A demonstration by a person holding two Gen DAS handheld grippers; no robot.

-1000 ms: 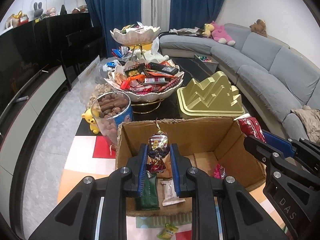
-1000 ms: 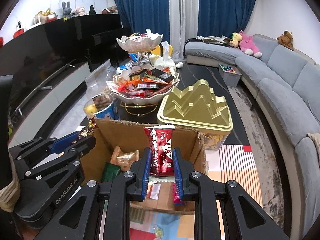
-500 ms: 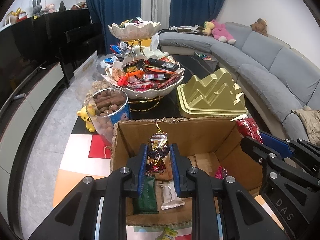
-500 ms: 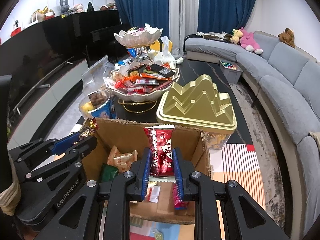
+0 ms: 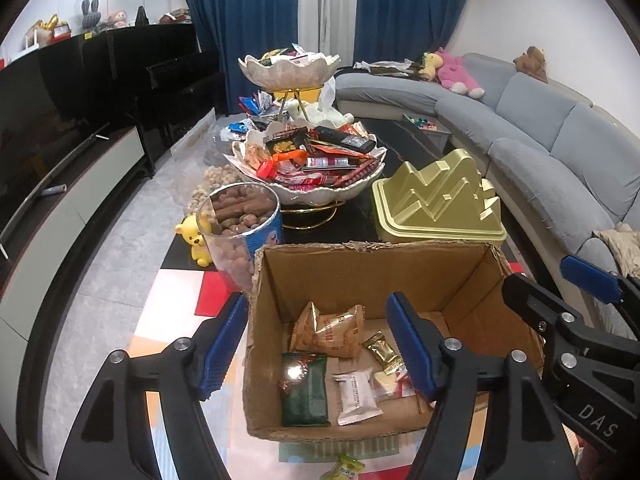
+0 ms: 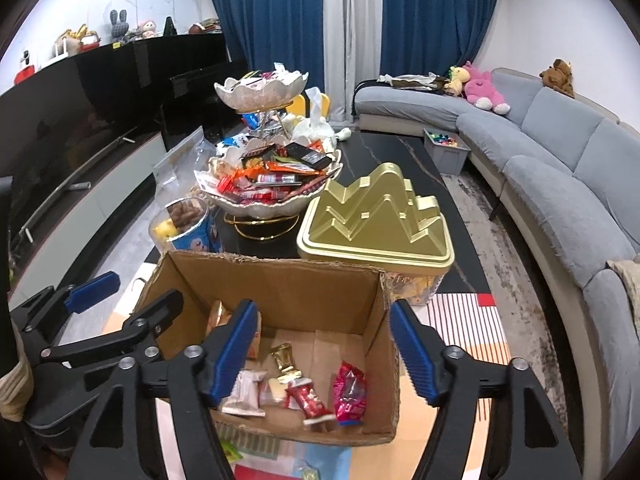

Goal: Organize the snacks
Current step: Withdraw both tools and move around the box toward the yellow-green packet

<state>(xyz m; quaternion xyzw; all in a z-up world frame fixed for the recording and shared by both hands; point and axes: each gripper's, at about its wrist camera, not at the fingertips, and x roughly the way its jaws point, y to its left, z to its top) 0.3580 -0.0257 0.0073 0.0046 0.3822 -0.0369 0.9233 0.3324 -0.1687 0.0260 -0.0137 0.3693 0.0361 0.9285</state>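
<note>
Snacks fill the cardboard box [image 5: 376,268] under the left gripper [image 5: 316,344], whose jaws are opening with nothing pinched between them. Its camera alone shows the dark green packet [image 5: 303,396] beside the box's left wall, a tan pouch [image 5: 328,330] and a white bar [image 5: 356,392]. Behind the box stand a nut-filled jar [image 5: 244,220] and a gold tin [image 5: 436,204]. From the right gripper [image 6: 324,350], jaws likewise opening and empty, two red packets [image 6: 350,394] appear by the box's right wall.
</note>
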